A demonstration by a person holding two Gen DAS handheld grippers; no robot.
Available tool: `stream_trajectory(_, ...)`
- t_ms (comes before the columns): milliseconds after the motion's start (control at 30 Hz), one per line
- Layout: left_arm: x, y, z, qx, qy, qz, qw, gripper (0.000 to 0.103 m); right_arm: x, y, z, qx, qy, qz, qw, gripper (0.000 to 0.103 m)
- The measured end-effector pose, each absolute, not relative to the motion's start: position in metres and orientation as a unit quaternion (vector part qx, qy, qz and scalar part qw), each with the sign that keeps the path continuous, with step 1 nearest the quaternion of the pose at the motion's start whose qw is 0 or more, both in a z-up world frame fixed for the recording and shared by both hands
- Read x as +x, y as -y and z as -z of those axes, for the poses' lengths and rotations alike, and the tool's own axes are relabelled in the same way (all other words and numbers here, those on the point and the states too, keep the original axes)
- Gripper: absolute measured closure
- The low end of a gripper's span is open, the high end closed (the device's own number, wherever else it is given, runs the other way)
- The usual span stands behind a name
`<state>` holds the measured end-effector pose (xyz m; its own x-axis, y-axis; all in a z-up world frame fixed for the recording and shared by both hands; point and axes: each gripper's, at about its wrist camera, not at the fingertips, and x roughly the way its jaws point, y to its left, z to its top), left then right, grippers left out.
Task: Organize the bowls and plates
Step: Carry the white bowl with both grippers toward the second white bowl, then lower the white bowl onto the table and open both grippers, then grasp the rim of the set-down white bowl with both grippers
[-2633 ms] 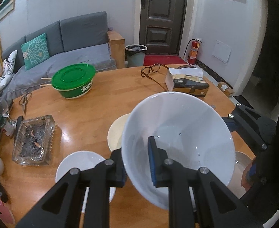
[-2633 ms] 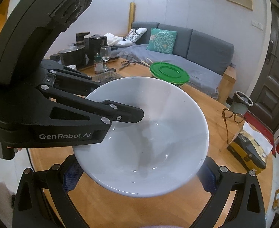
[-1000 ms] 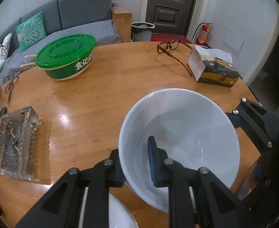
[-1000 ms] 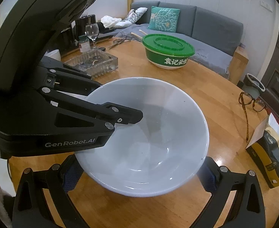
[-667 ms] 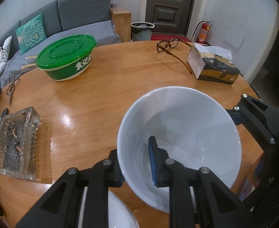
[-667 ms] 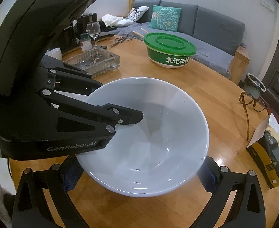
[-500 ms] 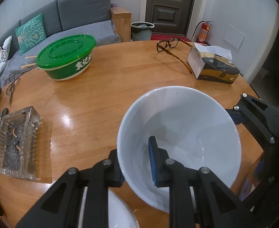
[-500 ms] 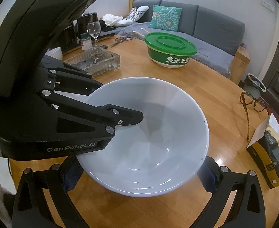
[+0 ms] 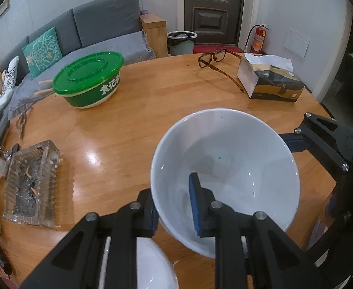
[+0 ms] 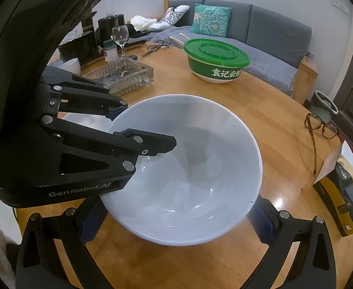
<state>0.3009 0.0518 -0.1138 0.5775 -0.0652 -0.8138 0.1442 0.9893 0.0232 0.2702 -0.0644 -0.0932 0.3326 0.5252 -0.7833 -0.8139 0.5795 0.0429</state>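
A large white bowl (image 9: 227,159) (image 10: 188,168) is over the round wooden table (image 9: 140,120). My left gripper (image 9: 171,187) (image 10: 147,122) is shut on its near rim, with one finger inside the bowl and the other outside. In the right wrist view, my right gripper (image 10: 176,224) spans the whole bowl, and its blue pads (image 10: 92,221) lie against both sides. One right finger (image 9: 321,139) meets the bowl's right rim in the left wrist view. A white plate (image 9: 152,265) lies under my left gripper. Whether the bowl's foot touches the table I cannot tell.
A green lidded bowl (image 9: 87,79) (image 10: 216,57) stands at the far side, and a glass ashtray (image 9: 32,183) at the left. Glasses (image 9: 215,57) and a tissue box (image 9: 272,82) lie at the far right, near the table edge. A wine glass (image 10: 120,36) and bottles stand behind the ashtray.
Since the earliest frames both grippers have carried the bowl forward over the table, and a cream plate has dropped out of view. Over the last second almost nothing has shifted.
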Motion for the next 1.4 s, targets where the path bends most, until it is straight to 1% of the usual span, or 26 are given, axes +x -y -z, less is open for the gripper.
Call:
stream_trajectory(133, 0.296, -0.046, 0.111, 0.075, -0.448, 0.047, 0.890, 0.084, 0.271, 0.066, 0.094, -0.178, -0.400, -0.423, 0.793, 0.003)
stream_trajectory(200, 0.296, -0.044, 0.111, 0.086, -0.447, 0.042, 0.890, 0.078, 0.271, 0.066, 0.094, -0.178, -0.400, -0.423, 0.793, 0.002)
stream_trajectory(300, 0.295, -0.045, 0.111, 0.093, -0.443, 0.032, 0.891, 0.078, 0.272, 0.066, 0.094, -0.176, -0.402, -0.423, 0.793, 0.002)
stream_trajectory(833, 0.297, -0.053, 0.109, 0.067, -0.447, 0.045, 0.891, 0.072, 0.271, 0.067, 0.095, -0.180, -0.404, -0.422, 0.791, 0.002)
stream_trajectory(867, 0.296, -0.052, 0.108, 0.066, -0.446, 0.046, 0.892, 0.071, 0.271, 0.067, 0.094, -0.179, -0.404, -0.422, 0.792, 0.002)
stream_trajectory(933, 0.293, -0.052, 0.106, 0.067, -0.443, 0.047, 0.893, 0.061, 0.271, 0.068, 0.093, -0.179, -0.403, -0.421, 0.793, 0.002)
stream_trajectory(1000, 0.290, -0.052, 0.102, 0.066, -0.440, 0.047, 0.894, 0.056, 0.270, 0.069, 0.093, -0.179, -0.403, -0.420, 0.793, 0.002)
stream_trajectory(1067, 0.287, -0.053, 0.098, 0.063, -0.436, 0.047, 0.897, 0.048, 0.269, 0.070, 0.090, -0.181, -0.399, -0.418, 0.796, 0.002)
stream_trajectory(1100, 0.286, -0.052, 0.097, 0.063, -0.434, 0.047, 0.897, 0.042, 0.267, 0.071, 0.088, -0.182, -0.396, -0.418, 0.797, 0.002)
stream_trajectory(1200, 0.282, -0.052, 0.091, 0.062, -0.431, 0.049, 0.899, 0.039, 0.262, 0.075, 0.075, -0.178, -0.377, -0.418, 0.807, 0.002)
stream_trajectory(1300, 0.275, -0.054, 0.082, 0.056, -0.422, 0.050, 0.903, 0.034, 0.257, 0.079, 0.065, -0.175, -0.367, -0.415, 0.814, 0.001)
stream_trajectory(1400, 0.266, -0.058, 0.071, 0.051, -0.413, 0.048, 0.908, 0.033, 0.251, 0.081, 0.056, -0.172, -0.357, -0.407, 0.823, 0.001)
